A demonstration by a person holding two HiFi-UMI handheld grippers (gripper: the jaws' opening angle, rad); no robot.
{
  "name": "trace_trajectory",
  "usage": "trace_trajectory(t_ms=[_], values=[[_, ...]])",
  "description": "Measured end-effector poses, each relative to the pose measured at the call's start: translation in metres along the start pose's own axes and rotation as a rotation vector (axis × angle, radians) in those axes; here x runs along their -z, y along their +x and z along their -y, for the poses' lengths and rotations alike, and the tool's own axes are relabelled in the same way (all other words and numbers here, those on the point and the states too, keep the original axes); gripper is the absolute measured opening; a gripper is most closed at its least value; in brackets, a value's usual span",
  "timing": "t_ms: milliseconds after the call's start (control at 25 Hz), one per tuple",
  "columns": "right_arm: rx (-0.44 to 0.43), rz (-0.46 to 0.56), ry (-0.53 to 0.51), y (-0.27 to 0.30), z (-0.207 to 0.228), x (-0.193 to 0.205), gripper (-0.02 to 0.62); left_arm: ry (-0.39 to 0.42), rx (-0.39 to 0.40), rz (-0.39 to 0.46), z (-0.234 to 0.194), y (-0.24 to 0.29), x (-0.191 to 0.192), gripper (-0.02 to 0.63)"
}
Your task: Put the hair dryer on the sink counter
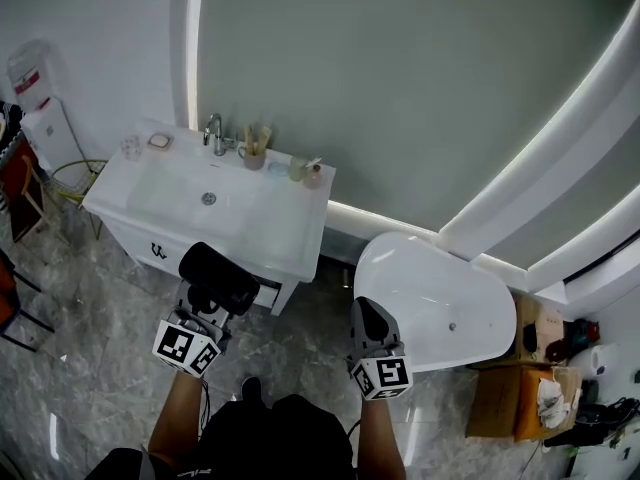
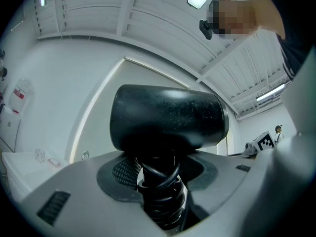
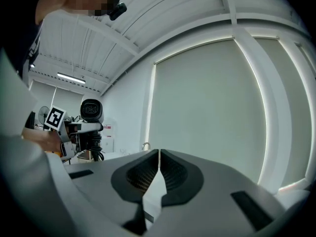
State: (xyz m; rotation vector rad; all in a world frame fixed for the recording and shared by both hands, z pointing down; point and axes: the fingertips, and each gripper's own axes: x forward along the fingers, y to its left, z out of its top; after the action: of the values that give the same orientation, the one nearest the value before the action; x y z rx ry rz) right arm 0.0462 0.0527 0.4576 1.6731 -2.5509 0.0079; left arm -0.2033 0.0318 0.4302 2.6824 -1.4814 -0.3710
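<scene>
standing by the tub (image 1: 440,303), facing the counter (image 1: 250,238); gripping the dryer (image 1: 218,278) by its handle (image 2: 160,191) in the left gripper (image 2: 158,181), barrel upward for setting down, just short of the counter's front edge; holding the right gripper (image 3: 158,157) pressed together, empty, aside.

Only a small dark logo (image 1: 157,251), roughly a W, shows on the sink counter (image 1: 270,230) cabinet front, at left of frame. The water dispenser (image 1: 40,118) label is unreadable.
</scene>
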Motion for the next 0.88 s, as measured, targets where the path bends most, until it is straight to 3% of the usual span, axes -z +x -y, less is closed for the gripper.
trace_trajectory(t_ms=[880], values=[[-0.036, 0.044, 0.02, 0.031, 0.062, -0.008, 0.034, 0.005, -0.05, -0.006, 0.02, 0.046, 0.008, 0.225]])
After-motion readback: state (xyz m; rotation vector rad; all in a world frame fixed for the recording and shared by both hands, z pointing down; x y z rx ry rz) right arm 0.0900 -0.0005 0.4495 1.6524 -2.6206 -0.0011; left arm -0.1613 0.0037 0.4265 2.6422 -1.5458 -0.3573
